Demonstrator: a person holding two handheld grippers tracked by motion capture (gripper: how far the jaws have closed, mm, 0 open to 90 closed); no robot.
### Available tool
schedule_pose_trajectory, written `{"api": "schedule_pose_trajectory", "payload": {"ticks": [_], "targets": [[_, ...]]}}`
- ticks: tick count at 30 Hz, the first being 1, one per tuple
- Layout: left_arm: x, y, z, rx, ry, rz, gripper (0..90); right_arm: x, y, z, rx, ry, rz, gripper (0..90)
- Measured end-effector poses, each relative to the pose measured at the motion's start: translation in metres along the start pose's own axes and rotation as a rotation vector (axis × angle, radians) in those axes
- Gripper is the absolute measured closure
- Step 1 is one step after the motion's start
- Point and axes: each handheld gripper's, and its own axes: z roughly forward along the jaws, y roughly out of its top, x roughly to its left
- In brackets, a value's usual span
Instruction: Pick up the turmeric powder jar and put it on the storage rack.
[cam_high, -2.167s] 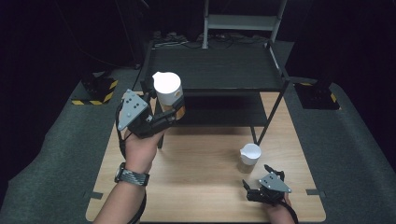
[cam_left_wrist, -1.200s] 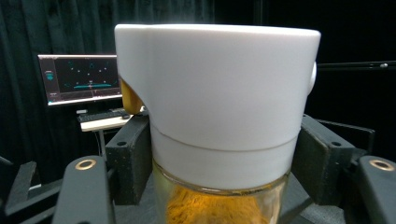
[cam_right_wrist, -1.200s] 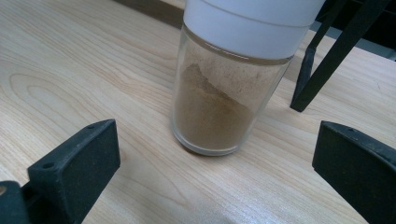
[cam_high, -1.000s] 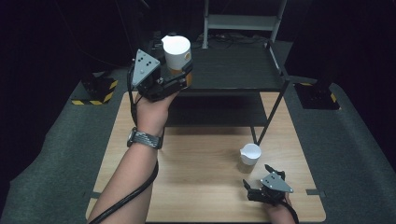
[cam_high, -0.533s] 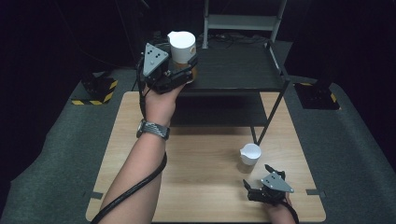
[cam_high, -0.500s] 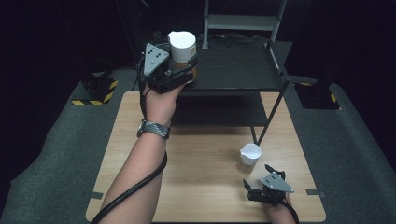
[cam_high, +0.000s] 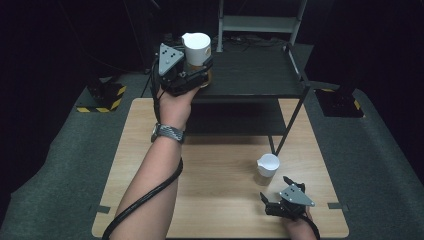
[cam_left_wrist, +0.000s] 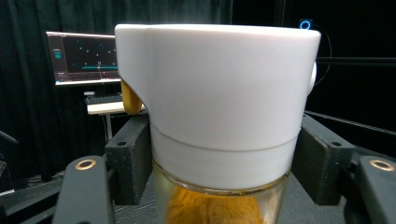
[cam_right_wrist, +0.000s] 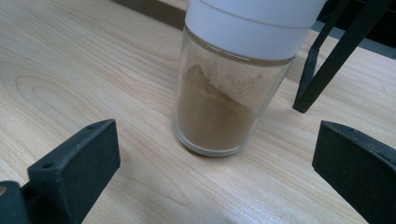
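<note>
My left gripper (cam_high: 199, 75) is shut on a glass spice jar (cam_high: 196, 52) with a white cap and yellow-orange contents, held upright over the front left corner of a black rack's top shelf (cam_high: 260, 75). In the left gripper view both black pads (cam_left_wrist: 133, 158) press the jar (cam_left_wrist: 219, 107) just under its cap. Near the table's front right, my right gripper (cam_high: 278, 201) stands open. A second white-capped jar (cam_high: 268, 165) rests on the table ahead of it. The right gripper view shows this jar (cam_right_wrist: 224, 107), part full of brown powder, beyond the wide-apart jaws of the right gripper (cam_right_wrist: 215, 144).
The black metal rack stands on the far half of the wooden table (cam_high: 220, 200), with a lower shelf (cam_high: 230, 117) and a slanted leg (cam_high: 287, 125) close behind the second jar. Dark floor mats surround the table. A lit monitor (cam_left_wrist: 84, 58) glows far behind.
My left hand has carried the jar away from me and to the right, up to the rack's top shelf. The right gripper and the jar on the table have stayed put.
</note>
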Motion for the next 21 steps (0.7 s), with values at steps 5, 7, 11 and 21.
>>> {"api": "schedule_pose_trajectory", "payload": {"ticks": [5,7,11,21], "targets": [[-0.0007,0.0007,0.0035,0.006,0.001,0.004,30.3,0.0001,0.0001,0.0001,0.001,0.000,-0.002,0.5],[-0.0004,0.0004,0.0044,0.006,0.001,0.002,30.3,0.0001,0.0001,0.0001,0.001,0.000,-0.003,0.4],[0.0011,-0.0003,0.0064,0.005,-0.001,-0.005,30.2,-0.0007,0.0004,0.0001,0.002,0.004,0.000,0.4],[0.0009,0.0010,0.0058,0.010,-0.001,-0.005,30.0,-0.0011,0.0004,0.0004,0.002,0.006,-0.002,0.5]]}}
